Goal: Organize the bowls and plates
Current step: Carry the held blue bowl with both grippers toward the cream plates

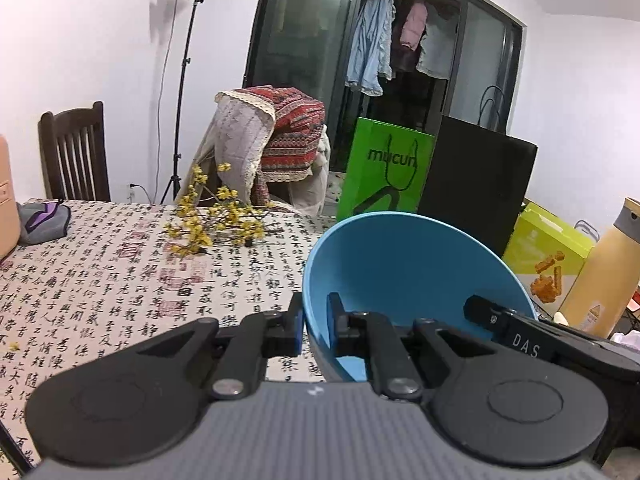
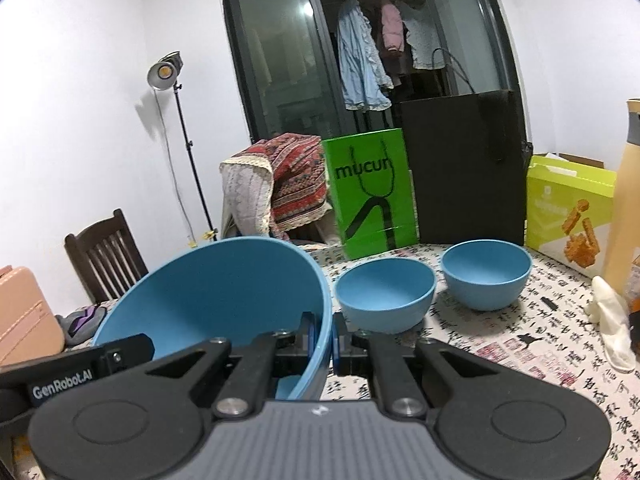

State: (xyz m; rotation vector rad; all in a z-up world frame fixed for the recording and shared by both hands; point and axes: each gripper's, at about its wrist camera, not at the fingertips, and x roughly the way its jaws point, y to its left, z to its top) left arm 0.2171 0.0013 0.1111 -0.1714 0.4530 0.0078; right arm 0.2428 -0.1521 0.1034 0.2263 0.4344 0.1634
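Note:
A large blue bowl [image 1: 412, 264] hangs tilted above the patterned table, held from both sides. My left gripper [image 1: 315, 330] is shut on its left rim, one finger outside and one inside. My right gripper [image 2: 325, 342] is shut on the opposite rim of the same large blue bowl [image 2: 216, 292]; its tip also shows at the right in the left wrist view. Beyond the right gripper, two smaller blue bowls stand upright on the table, the nearer one [image 2: 385, 294] in the middle and the farther one [image 2: 486, 274] to its right.
A green paper bag [image 2: 370, 192] and a black bag [image 2: 464, 168] stand at the table's far edge. A yellow-green box [image 2: 568, 208], a tan bottle [image 2: 626, 208] and a white glove [image 2: 612, 320] are at the right. Yellow flowers [image 1: 208, 220] and a dark chair [image 1: 76, 152] lie left.

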